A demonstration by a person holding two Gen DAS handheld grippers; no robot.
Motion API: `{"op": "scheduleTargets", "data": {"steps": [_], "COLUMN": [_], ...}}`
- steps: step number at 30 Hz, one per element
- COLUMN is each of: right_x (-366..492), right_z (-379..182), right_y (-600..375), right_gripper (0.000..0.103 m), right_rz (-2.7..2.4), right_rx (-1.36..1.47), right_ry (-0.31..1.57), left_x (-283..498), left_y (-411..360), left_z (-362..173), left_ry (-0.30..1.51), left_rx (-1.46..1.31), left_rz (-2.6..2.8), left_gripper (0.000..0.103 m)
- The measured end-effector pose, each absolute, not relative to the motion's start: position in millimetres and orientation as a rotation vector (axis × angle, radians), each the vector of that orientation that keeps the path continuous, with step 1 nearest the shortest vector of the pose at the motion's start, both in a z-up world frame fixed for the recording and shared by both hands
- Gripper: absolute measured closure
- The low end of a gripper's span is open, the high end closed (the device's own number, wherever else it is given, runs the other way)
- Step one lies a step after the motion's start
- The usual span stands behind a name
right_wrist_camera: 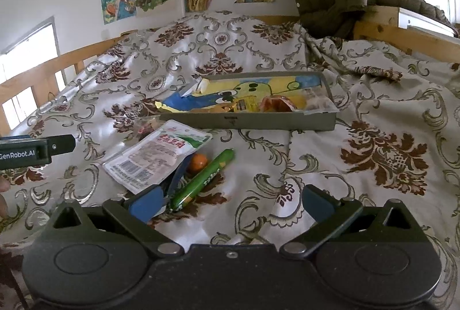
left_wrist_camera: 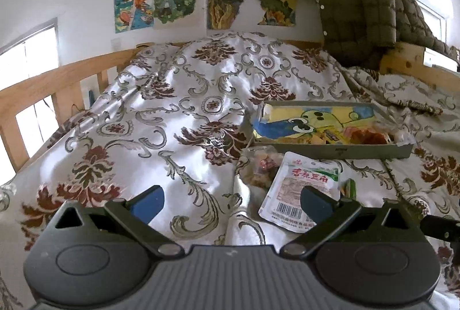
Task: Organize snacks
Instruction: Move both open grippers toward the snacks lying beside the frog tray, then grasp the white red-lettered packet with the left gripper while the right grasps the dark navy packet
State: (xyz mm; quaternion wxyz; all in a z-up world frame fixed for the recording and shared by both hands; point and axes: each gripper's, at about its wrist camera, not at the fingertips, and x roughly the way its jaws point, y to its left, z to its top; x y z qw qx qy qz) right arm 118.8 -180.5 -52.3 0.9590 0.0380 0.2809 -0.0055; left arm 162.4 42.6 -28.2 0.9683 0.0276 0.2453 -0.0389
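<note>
A grey tray (right_wrist_camera: pixel 250 120) (left_wrist_camera: pixel 339 150) lies on the bed, lined with a cartoon drawing and holding several wrapped snacks at its right end. In front of it lie a white snack pouch (right_wrist_camera: pixel 155 157) (left_wrist_camera: pixel 299 186), a green sausage stick (right_wrist_camera: pixel 201 180), a small orange round snack (right_wrist_camera: pixel 197 162) and a clear bag of snacks (left_wrist_camera: pixel 260 166). My right gripper (right_wrist_camera: pixel 230 202) is open, low over the bedspread just right of the sausage. My left gripper (left_wrist_camera: pixel 231 202) is open, with its right finger (left_wrist_camera: pixel 316 203) over the pouch's lower corner. The left gripper's body (right_wrist_camera: pixel 37 151) shows at the left edge of the right wrist view.
A patterned satin bedspread (left_wrist_camera: pixel 178 108) covers the bed, bunched up toward the wall. Wooden bed rails (left_wrist_camera: pixel 57 80) run along the left and back right. An olive puffer jacket (left_wrist_camera: pixel 365 11) hangs over the headboard. Drawings are taped on the wall. A fingertip (right_wrist_camera: pixel 3 195) shows at far left.
</note>
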Motion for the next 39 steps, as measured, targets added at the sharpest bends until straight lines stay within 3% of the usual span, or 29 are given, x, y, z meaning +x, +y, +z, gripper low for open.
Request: {"op": "scheduleTargets", "data": {"steps": [34, 39], "right_x": [171, 175], "right_z": [-86, -90], "right_y": [-162, -145], "right_gripper": [0.001, 0.007], "right_rz": [0.209, 0.276], "right_rx": [-0.018, -0.1], "right_ry": [0.634, 0.634], "left_x": [260, 271], "left_y": [-1, -2], "left_z": [-61, -67], "left_ry": [0.68, 0.722], "left_rx": [0.223, 0.215], "left_rz": [-0.268, -0.317], "left_gripper": [0.0, 0.0]}}
